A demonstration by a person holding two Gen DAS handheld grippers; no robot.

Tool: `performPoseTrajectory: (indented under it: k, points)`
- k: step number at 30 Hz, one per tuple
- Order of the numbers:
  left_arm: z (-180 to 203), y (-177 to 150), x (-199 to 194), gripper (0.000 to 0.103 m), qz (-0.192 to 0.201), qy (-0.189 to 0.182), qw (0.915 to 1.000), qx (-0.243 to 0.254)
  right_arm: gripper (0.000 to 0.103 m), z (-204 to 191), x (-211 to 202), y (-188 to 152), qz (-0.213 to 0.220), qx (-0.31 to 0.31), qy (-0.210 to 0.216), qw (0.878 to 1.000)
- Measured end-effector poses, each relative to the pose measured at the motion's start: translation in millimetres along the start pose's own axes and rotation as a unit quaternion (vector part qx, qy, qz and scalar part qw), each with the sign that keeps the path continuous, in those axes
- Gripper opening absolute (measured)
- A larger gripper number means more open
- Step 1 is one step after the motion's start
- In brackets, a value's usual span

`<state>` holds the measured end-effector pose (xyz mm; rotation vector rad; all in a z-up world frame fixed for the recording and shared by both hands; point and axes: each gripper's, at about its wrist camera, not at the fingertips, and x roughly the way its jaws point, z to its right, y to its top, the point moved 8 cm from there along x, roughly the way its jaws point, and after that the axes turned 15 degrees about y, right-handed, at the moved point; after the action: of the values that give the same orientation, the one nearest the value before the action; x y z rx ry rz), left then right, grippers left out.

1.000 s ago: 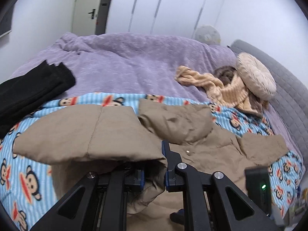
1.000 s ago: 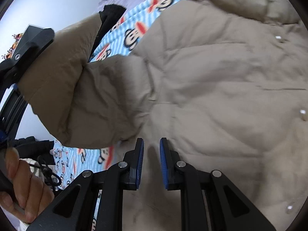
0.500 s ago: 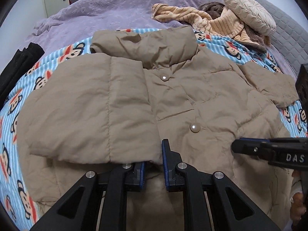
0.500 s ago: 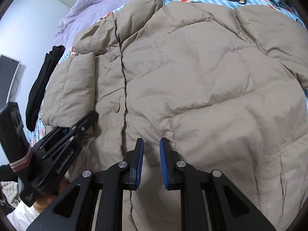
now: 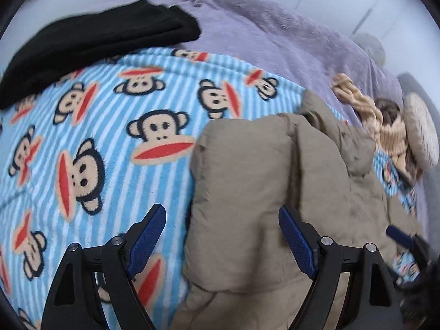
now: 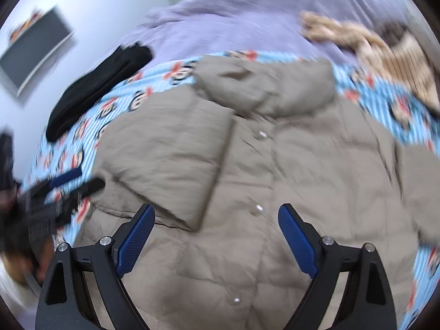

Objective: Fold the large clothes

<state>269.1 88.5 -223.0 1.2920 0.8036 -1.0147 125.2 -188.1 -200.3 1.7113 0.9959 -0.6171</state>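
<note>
A lilac fleece bedspread (image 5: 275, 35) covers the bed; beside it lies a blue striped monkey-print blanket (image 5: 96, 137) carrying the tan quilted puffer jacket (image 6: 275, 178) — one sleeve folded across its front. Both tongs — left (image 5: 222, 236), right (image 6: 217, 236) — are opening above the jacket, gripping nothing.

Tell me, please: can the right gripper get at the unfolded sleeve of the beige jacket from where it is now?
Probably yes. The right gripper, jaws opening and with nothing between them, hangs over the beige jacket. The unfolded sleeve lies flat to its right on the monkey blanket, uncovered.
</note>
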Motion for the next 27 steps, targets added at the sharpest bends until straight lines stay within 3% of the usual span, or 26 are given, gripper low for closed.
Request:
performPoseTrajectory:
  k: [3,6,7,8,9,10,11,13,15,16,17,22,24,27]
  points:
    - [-5.0,10.9,38.5,0.085,-0.063,-0.055,0.9957,-0.04,0.093,-31.5,17.3,7.9,-0.01,-0.085,-0.039,0.996]
    - [1.9,18.0,59.0,0.084,-0.083,-0.096,0.9899,-0.064,0.093,-51.9,37.0,13.1,-0.015,-0.15,-0.073,0.986]
    - [6.1,21.3,59.4,0.071,-0.075,-0.105,0.9891,-0.069,0.093,-57.0,45.0,15.2,-0.018,-0.17,-0.087,0.981]
    - [11.6,23.9,57.3,0.044,-0.069,-0.117,0.9884,-0.068,0.093,-61.1,53.2,16.7,-0.022,-0.187,-0.099,0.977]
    - [16.6,25.6,55.1,0.035,-0.062,-0.114,0.9896,-0.063,0.093,-61.9,57.3,14.1,-0.025,-0.198,-0.107,0.974]
    - [20.4,26.5,49.8,0.032,-0.044,-0.093,0.9933,-0.052,0.093,-62.6,61.8,12.6,-0.027,-0.209,-0.115,0.971]
    - [24.5,28.9,42.7,0.021,-0.017,-0.067,0.9971,-0.033,0.093,-64.3,68.6,14.3,-0.029,-0.22,-0.125,0.967]
    - [37.2,32.8,24.5,0.018,0.037,-0.012,0.999,0.023,0.091,-62.6,73.9,16.0,-0.027,-0.235,-0.145,0.961]
    - [47.6,33.3,6.7,0.018,0.085,0.033,0.9934,0.07,0.061,-57.4,68.0,20.5,-0.013,-0.228,-0.149,0.962]
    - [51.0,33.9,2.2,0.018,0.099,0.051,0.99,0.087,0.017,-50.7,63.2,23.9,-0.007,-0.209,-0.147,0.967]
    - [55.1,33.1,1.1,0.018,0.107,0.064,0.987,0.101,0.013,-39.5,56.1,27.7,0.003,-0.182,-0.15,0.972]
    - [58.3,28.3,19.4,0.018,0.105,0.104,0.9801,0.132,0.013,40.6,9.5,20.7,0.063,0.005,-0.123,0.99]
    - [57.1,24.9,28.7,0.018,0.102,0.117,0.9776,0.143,0.013,80.7,0.6,2.7,0.066,0.099,-0.107,0.987]
    - [52.3,19.6,40.1,0.018,0.1,0.149,0.9717,0.153,0.013,126.5,0.7,-30.0,0.058,0.221,-0.07,0.971]
